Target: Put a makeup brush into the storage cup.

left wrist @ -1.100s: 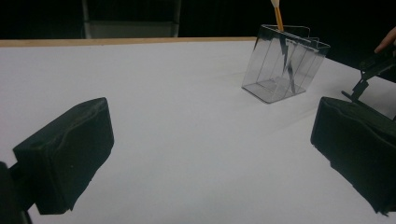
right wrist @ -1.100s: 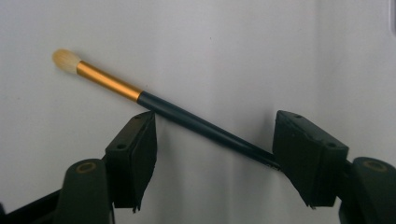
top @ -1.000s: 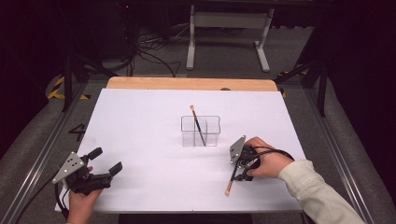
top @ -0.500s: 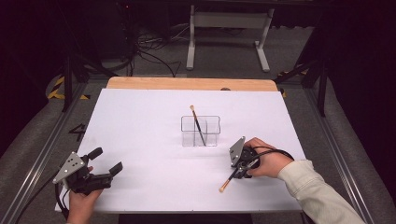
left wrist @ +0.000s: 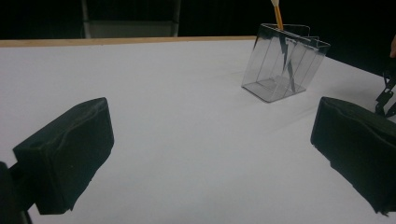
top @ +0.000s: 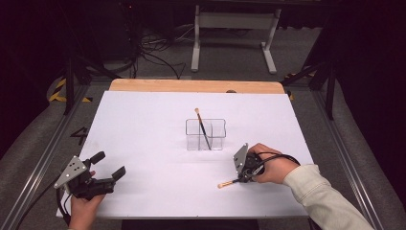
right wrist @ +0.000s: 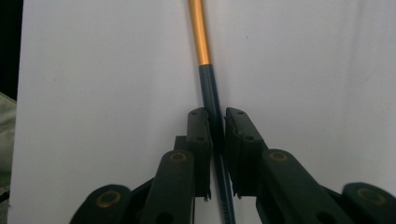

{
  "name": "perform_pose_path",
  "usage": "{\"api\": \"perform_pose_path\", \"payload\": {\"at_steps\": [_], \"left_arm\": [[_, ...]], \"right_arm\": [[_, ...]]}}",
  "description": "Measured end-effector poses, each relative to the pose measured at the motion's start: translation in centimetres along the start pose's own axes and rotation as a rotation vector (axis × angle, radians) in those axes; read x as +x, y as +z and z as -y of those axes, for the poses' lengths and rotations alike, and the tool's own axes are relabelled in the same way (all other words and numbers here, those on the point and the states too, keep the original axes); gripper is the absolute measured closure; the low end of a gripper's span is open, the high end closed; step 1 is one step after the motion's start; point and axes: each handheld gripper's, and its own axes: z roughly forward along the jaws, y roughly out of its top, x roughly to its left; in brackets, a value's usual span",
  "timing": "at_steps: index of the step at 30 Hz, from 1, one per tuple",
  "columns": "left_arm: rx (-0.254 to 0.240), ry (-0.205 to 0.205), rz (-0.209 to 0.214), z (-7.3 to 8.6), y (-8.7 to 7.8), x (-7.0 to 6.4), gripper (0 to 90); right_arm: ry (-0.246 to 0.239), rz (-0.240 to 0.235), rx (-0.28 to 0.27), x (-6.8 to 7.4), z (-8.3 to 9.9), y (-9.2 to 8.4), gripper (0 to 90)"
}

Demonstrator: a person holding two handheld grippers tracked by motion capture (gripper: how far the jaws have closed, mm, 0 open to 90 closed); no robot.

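With one brush (top: 203, 128) already standing in the clear holder (top: 206, 134), you are on the second.
Right gripper (right wrist: 216, 128) has just closed on the brush (right wrist: 209, 93) lying on the counter (top: 143, 143); lift and drop-in remain. Left gripper (left wrist: 205, 158) wide open, empty.

A dark-blue-and-orange brush (right wrist: 208, 70) lies on the white table (top: 143, 129)

Two brushes (top: 203, 128) (top: 229, 182), one clear holder (top: 218, 142), two claws (top: 107, 165) (top: 242, 178), one table (top: 143, 124).
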Motion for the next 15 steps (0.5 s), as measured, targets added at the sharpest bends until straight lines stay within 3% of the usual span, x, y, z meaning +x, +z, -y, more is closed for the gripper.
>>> {"api": "perform_pose_path", "payload": {"at_steps": [15], "left_arm": [[-0.001, -0.001, 0.003, 0.0, 0.05, 0.0, 0.4]], "right_arm": [[0.013, 0.002, 0.014, 0.15, -0.18, -0.01, 83.9]]}}
